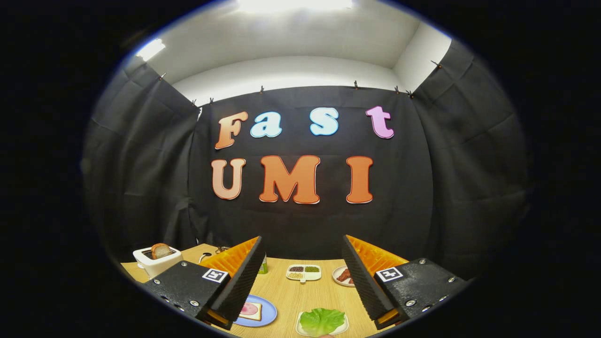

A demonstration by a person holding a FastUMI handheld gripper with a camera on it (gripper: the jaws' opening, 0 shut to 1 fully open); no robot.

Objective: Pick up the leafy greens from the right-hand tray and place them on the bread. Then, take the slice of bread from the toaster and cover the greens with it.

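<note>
My gripper [300, 281] hangs high over the wooden table, its two fingers wide apart and holding nothing. The leafy greens [322, 320] lie on a small white tray [300, 328] below, between the fingers and closer to the right one. By the left finger sits a blue plate [265, 315] carrying a slice of bread [251, 311] with a pink slice on top; the finger hides part of it. A white toaster [155, 263] stands at the table's far left, beyond the left finger, with a browned bread slice [161, 250] sticking up from its slot.
Beyond the fingers, near the back of the table, lies a white divided dish [304, 272] with small heaps of toppings. To its right is a small plate of reddish meat [342, 275]. A green-labelled bottle [264, 266] peeks out behind the left finger. Black cloth walls surround the table.
</note>
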